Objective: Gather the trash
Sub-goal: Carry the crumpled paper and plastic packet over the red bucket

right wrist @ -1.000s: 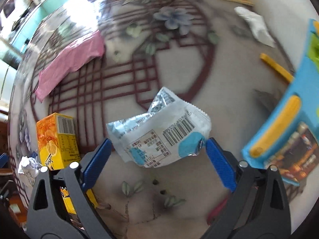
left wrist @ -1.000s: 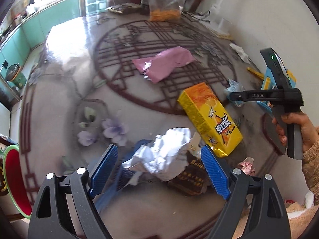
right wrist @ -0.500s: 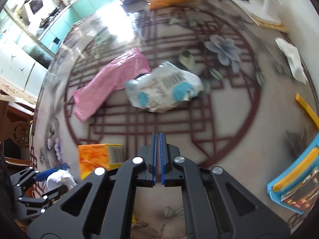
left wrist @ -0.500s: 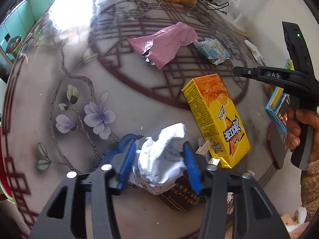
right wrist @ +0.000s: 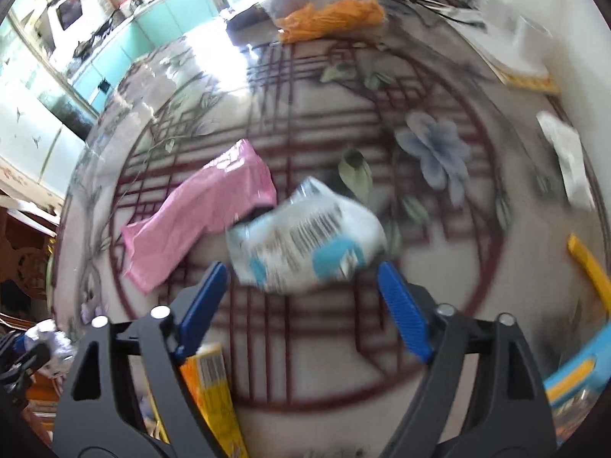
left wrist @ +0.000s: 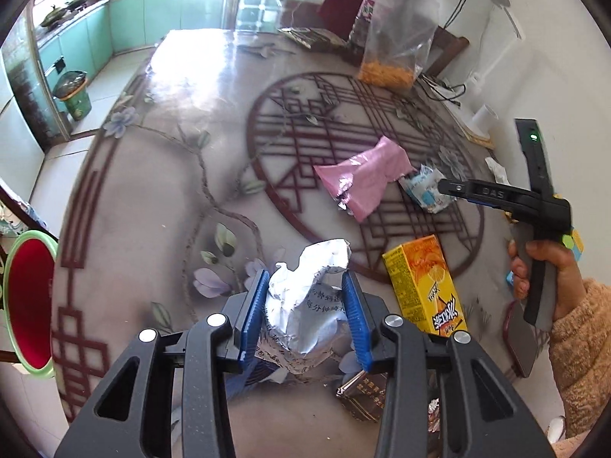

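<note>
Foil-silver, the crumpled wrapper point(left wrist: 305, 301) sat clamped between the blue pads point(left wrist: 254, 316) of the left gripper point(left wrist: 305, 320), lifted clear of the patterned table point(left wrist: 160, 191); that was the one piece of trash in hand. At nine o'clock of that view a red-lined bin point(left wrist: 28, 301) stood beside the table's edge, a likely place for it, though nothing showed inside. Moving rightward, a pink bag point(left wrist: 362, 183) lay at one o'clock of the left gripper, a white-and-blue packet point(left wrist: 425, 191) touching its right end, and a yellow juice carton point(left wrist: 425, 286) lay at three o'clock, all untouched on the table. In the right wrist view the right gripper point(right wrist: 305, 305) stood wide apart and empty, with the packet at twelve o'clock just beyond its fingertips and the pink bag at ten. A white tissue point(right wrist: 569, 160) lay at two o'clock near the table's rim. By my judgement the collecting was barely begun: one item gripped, at least four left
</note>
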Demonstrator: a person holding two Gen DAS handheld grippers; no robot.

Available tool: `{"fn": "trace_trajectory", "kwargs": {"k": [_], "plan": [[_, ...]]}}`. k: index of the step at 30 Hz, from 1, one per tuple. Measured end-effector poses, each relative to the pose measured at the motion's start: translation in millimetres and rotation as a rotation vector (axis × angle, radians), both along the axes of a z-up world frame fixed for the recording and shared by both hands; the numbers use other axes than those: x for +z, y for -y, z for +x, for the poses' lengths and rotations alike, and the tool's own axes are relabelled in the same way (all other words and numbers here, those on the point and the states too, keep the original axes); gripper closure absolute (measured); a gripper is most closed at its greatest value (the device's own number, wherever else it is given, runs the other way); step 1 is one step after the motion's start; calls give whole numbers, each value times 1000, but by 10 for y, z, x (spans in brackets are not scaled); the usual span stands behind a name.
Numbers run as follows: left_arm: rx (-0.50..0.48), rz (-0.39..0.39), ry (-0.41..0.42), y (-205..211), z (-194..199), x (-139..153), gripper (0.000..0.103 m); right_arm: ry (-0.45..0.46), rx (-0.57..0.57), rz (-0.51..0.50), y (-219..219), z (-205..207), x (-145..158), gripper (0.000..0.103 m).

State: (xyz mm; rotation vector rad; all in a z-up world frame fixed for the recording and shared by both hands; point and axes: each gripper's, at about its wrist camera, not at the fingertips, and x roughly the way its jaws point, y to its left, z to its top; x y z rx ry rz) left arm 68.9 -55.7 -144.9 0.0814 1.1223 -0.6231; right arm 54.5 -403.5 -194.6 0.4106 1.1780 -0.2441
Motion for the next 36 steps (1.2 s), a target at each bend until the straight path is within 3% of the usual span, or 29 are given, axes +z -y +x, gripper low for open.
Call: {"fn": "trace_trajectory", "kwargs": {"k": [4,6,7,9,11,16,17,27,36], "plan": [[12,7,3,-39,-4,27,66,-69,42,-25,-22,241,-211,20],[16,12,7,-63,-4,39,66,-86,55,-25,-55,267,-276,39],[19,14,7,-87,0,48,65,-80,65,-25,-76,272,-262,42],[27,16,5,-126,7,51,65,-70,77,11,-93,284,-232,73],[35,18,4,-154,30,51,65,-69,78,37,-96,286,-219,84],[34,6,14,-181,76,96,65,-28,77,55,-154,162,-42,93],[32,3,17,-183,77,108,65,-11,72,62,-171,119,21,99],[26,-22,51,-299,174,235,65,179,103,75,-650,-77,865,99],[69,-49,58,-778,328,240,65,232,151,35,-1168,78,1174,99]]}}
